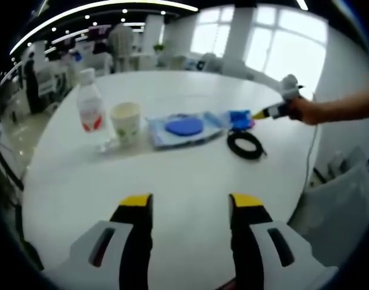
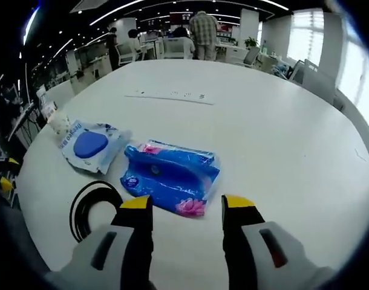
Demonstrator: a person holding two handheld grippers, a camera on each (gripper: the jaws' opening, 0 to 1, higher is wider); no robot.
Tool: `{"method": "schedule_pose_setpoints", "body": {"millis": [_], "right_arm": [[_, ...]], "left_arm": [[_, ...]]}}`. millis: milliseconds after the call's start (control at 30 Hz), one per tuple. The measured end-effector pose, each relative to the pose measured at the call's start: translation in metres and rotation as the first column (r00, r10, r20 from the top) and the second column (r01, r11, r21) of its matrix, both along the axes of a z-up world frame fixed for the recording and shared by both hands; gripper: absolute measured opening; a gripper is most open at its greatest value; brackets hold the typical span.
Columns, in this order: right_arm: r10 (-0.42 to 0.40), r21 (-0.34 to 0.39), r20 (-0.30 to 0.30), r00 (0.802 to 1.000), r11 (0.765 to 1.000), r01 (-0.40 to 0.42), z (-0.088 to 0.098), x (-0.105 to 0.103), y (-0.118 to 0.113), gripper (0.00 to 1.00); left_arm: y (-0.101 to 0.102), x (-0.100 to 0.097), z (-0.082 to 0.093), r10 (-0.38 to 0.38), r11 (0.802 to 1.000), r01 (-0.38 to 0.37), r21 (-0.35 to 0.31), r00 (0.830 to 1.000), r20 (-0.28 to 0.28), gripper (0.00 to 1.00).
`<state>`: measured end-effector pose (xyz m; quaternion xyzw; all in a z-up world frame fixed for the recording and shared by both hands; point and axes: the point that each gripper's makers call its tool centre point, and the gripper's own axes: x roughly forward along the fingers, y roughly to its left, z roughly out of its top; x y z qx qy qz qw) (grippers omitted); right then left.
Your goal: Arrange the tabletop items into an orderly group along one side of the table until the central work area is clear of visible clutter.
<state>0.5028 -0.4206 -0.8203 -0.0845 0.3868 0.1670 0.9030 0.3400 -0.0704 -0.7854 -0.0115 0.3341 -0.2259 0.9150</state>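
On the white round table (image 1: 172, 181), the left gripper view shows a row: a clear bottle with a red label (image 1: 89, 104), a paper cup (image 1: 126, 121), a wipes pack with a blue lid (image 1: 184, 128), a blue packet (image 1: 239, 119) and a coiled black cable (image 1: 245, 145). My left gripper (image 1: 190, 202) is open over bare table, well short of the row. The right gripper (image 1: 274, 110) comes in from the right, its tip at the blue packet. In the right gripper view, my right gripper (image 2: 187, 205) stands open just before the blue packet (image 2: 169, 175), with the cable (image 2: 94, 208) at its left.
The wipes pack (image 2: 88, 144) lies left of the packet, the paper cup (image 2: 58, 121) beyond it. A white power strip (image 2: 172, 95) lies farther across the table. People stand among desks and chairs behind (image 2: 202, 27). A grey chair (image 1: 342, 199) is at the table's right edge.
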Motion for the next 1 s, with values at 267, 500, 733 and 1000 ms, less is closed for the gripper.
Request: {"method": "schedule_pose_setpoints", "body": {"millis": [267,500,733,1000], "right_arm": [[0.023,0.033,-0.006,1.0,0.999,-0.023,0.0,-0.009,0.016,0.44],[0.119,0.071,-0.015,0.993,0.991,-0.118,-0.002,-0.019,0.055,0.41],[0.185,0.069,-0.075,0.98,0.981,-0.18,-0.025,-0.032,0.081,0.39],[0.194,0.064,-0.119,0.974,0.98,-0.188,-0.042,-0.042,0.086,0.34]], "left_arm": [[0.0,0.0,0.001,-0.001,1.0,0.001,-0.001,1.0,0.004,0.47],[-0.001,0.001,0.001,-0.001,1.0,0.001,-0.005,1.0,0.004,0.47],[-0.001,0.0,0.002,0.001,1.0,-0.001,-0.006,1.0,0.005,0.47],[0.002,-0.001,0.003,0.009,1.0,-0.009,-0.008,1.0,0.005,0.47]]}}
